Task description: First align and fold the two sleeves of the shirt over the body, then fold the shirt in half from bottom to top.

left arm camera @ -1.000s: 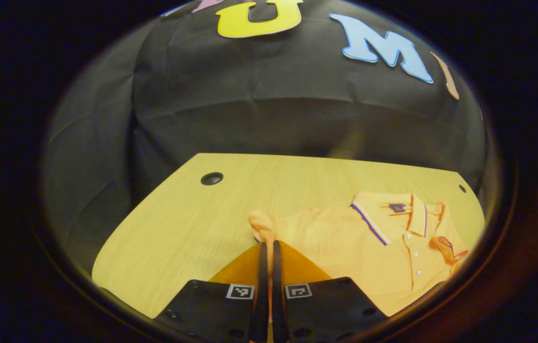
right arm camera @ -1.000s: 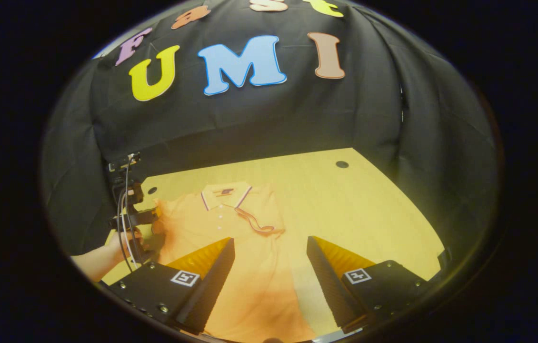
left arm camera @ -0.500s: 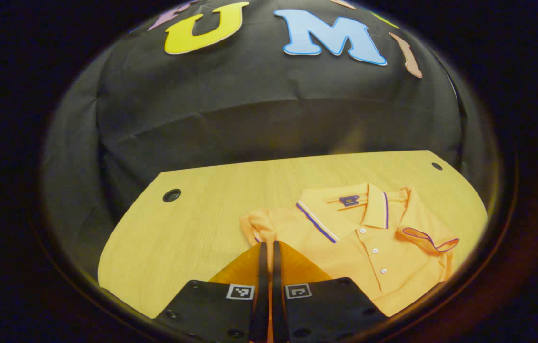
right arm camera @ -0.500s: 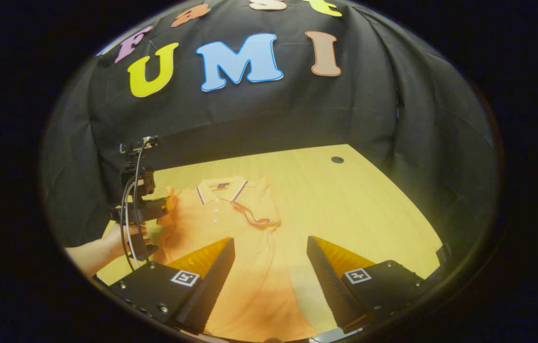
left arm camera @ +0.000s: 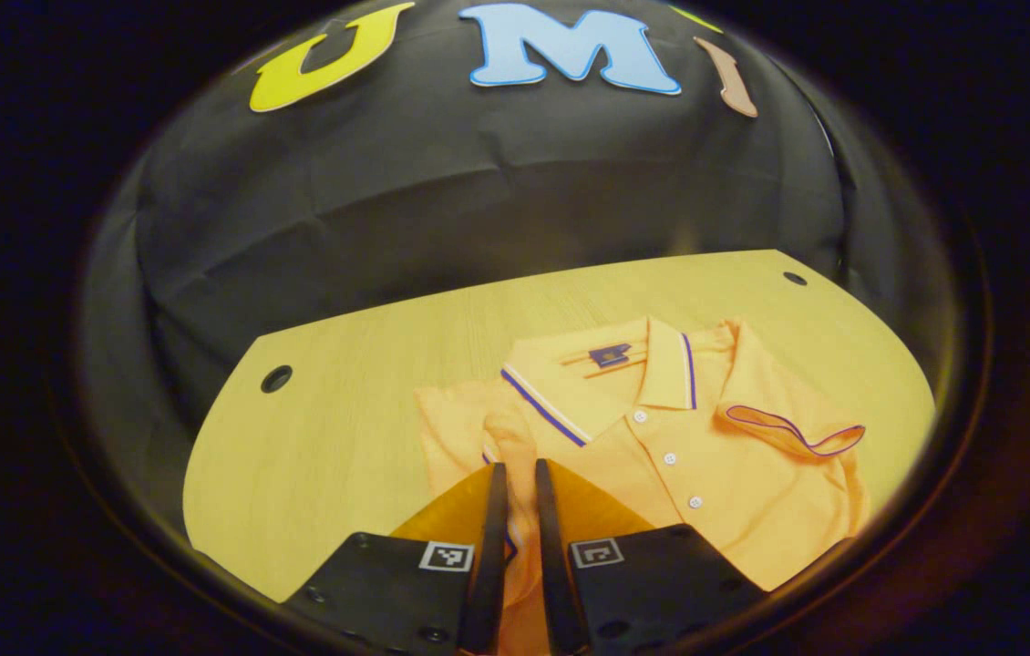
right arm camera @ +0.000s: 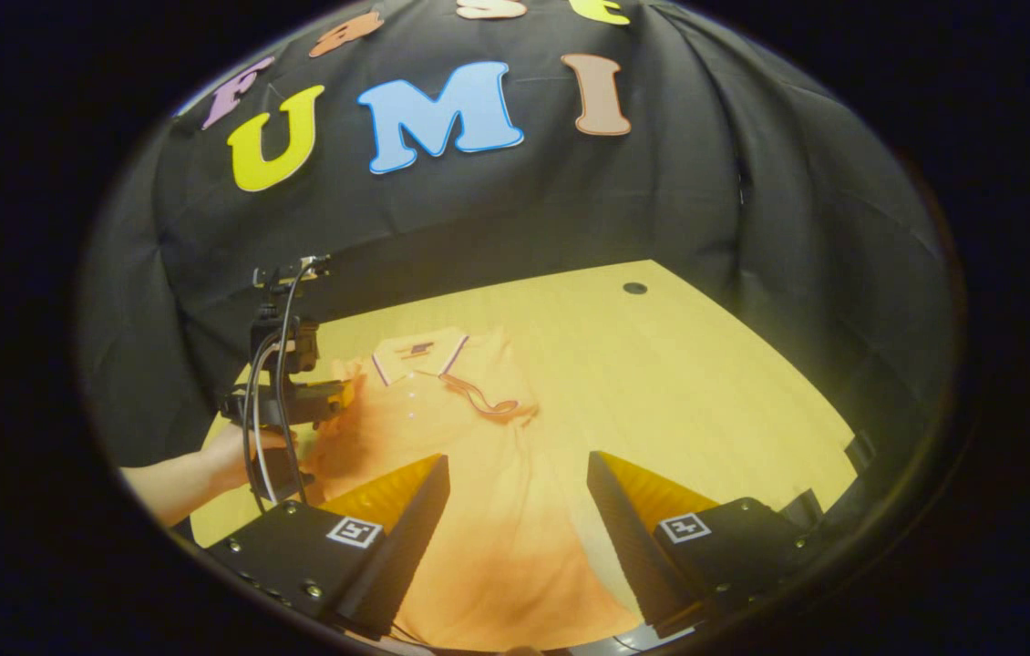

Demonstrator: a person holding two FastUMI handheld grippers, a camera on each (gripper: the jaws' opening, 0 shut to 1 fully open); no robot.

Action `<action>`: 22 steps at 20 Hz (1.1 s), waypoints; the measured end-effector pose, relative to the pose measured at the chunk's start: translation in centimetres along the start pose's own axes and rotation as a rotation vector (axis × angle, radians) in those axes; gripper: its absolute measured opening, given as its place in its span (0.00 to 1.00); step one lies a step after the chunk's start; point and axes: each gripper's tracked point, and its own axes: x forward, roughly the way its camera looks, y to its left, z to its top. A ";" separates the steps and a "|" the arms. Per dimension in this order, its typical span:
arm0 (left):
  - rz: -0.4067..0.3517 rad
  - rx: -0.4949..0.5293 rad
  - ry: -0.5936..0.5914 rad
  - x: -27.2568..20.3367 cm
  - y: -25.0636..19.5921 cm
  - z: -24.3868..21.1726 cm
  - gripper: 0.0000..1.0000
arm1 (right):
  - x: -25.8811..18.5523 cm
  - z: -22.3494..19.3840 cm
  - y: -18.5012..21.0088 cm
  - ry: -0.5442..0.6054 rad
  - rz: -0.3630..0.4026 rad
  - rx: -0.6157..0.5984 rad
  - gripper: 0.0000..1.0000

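An orange polo shirt (left arm camera: 715, 474) lies face up on the wooden table (left arm camera: 342, 428), collar (left arm camera: 606, 369) toward the back wall. One sleeve (left arm camera: 793, 435) is folded over the chest. My left gripper (left arm camera: 518, 466) is shut on the other sleeve (left arm camera: 513, 433), which is bunched just left of the collar; a narrow gap between the fingers holds fabric. In the right gripper view, the shirt (right arm camera: 469, 437) runs toward me and my right gripper (right arm camera: 517, 460) hangs open above its lower part, holding nothing. The left gripper (right arm camera: 333, 394) is at the shirt's left shoulder, held by a hand (right arm camera: 228, 456).
The table has round cable holes at the back left (left arm camera: 276, 378) and the back right (left arm camera: 794, 278). Bare wood (right arm camera: 688, 383) stretches to the right of the shirt. Black cloth walls close off the back and both sides.
My left gripper has carried the sleeve inward toward the collar, and its fingers stand slightly farther apart. The right gripper has stayed open over the shirt's lower part.
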 end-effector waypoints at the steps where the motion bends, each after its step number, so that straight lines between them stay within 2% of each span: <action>1: -0.010 -0.011 -0.004 -0.4 -0.3 0.1 0.31 | -0.1 0.1 0.0 -0.002 0.006 -0.012 0.94; 3: -0.020 -0.032 -0.010 -1.6 -0.6 -0.1 0.43 | -0.3 0.1 -0.2 -0.011 0.015 -0.033 0.94; 6: -0.036 -0.059 -0.018 -3.8 -1.0 -0.5 0.77 | -0.5 -0.2 -0.5 -0.020 0.030 -0.058 0.94; 11: -0.045 -0.079 -0.023 -7.8 -0.9 -2.4 0.90 | -0.3 -2.1 -1.2 -0.001 0.052 -0.100 0.95; 22: -0.075 -0.126 0.036 -17.9 -2.4 -11.0 0.90 | -1.8 -11.1 -2.7 0.126 0.059 -0.157 0.94</action>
